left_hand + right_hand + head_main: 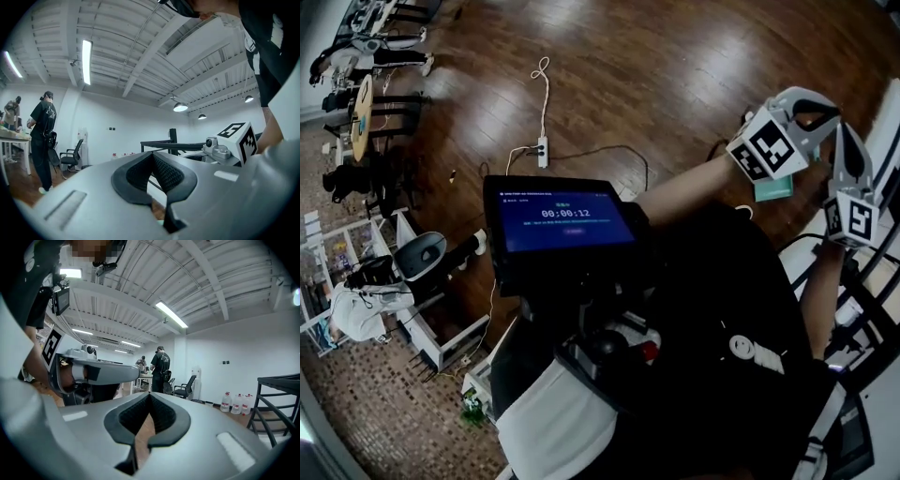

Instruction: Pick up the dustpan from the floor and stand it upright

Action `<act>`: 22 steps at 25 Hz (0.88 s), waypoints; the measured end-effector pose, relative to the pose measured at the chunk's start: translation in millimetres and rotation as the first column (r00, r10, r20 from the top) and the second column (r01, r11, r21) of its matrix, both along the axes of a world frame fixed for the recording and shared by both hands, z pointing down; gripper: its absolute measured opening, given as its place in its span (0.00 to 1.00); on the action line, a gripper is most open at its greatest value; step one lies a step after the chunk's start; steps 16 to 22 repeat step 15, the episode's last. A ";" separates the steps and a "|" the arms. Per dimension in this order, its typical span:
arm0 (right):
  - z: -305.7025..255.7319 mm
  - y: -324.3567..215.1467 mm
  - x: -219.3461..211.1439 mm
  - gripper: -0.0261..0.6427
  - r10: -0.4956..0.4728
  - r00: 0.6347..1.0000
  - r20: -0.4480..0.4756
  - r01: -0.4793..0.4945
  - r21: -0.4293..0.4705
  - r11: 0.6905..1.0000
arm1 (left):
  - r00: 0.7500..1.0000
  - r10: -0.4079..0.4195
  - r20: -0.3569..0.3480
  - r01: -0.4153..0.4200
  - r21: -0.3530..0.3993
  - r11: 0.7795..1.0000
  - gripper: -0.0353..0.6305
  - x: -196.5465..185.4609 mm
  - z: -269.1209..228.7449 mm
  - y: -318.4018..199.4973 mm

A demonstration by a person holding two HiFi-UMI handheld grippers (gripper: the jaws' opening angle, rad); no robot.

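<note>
At the right edge of the head view, both tools are held up over a wooden floor (675, 66). The left gripper (811, 111) sits just beside the right gripper (851, 159), and each carries its marker cube. A teal flat piece (775, 188) shows just below the left cube and is partly covered by it. Whether it is the dustpan cannot be told, and neither tool touches it. A screen (567, 220) with a timer is mounted at the person's chest. A white power strip (542, 150) lies on the floor beyond it.

Left gripper view: the left gripper (152, 154) has its dark pads brought together at the tips, with nothing between them. The right gripper (220, 150) appears close by on the right. A person in black (42, 136) stands at far left near an office chair (70, 157).

Right gripper view: the right gripper (150, 397) has its jaws together and holds nothing. The left gripper (93, 371) shows at left. Water bottles (236, 403) stand by the far wall.
</note>
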State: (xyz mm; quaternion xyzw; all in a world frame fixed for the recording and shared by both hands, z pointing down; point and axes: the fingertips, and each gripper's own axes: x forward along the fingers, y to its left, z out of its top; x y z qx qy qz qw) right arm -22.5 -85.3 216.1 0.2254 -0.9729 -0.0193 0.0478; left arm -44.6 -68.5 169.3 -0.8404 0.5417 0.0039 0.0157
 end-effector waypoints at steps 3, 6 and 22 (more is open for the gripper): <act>-4.2 1.6 -3.1 0.04 -0.013 1.000 -0.012 0.013 0.011 1.000 | 1.000 0.010 0.014 -0.010 0.009 1.000 0.08 5.0 0.0 0.3; -5.6 -0.3 -3.4 0.04 -0.009 1.000 -0.004 0.009 0.014 1.000 | 1.000 0.015 0.024 -0.015 0.020 1.000 0.08 6.1 -1.6 -1.3; -1.1 1.7 -8.4 0.04 -0.001 1.000 -0.004 0.001 0.045 0.999 | 0.999 0.014 0.039 -0.015 0.034 0.999 0.08 -0.3 3.3 2.0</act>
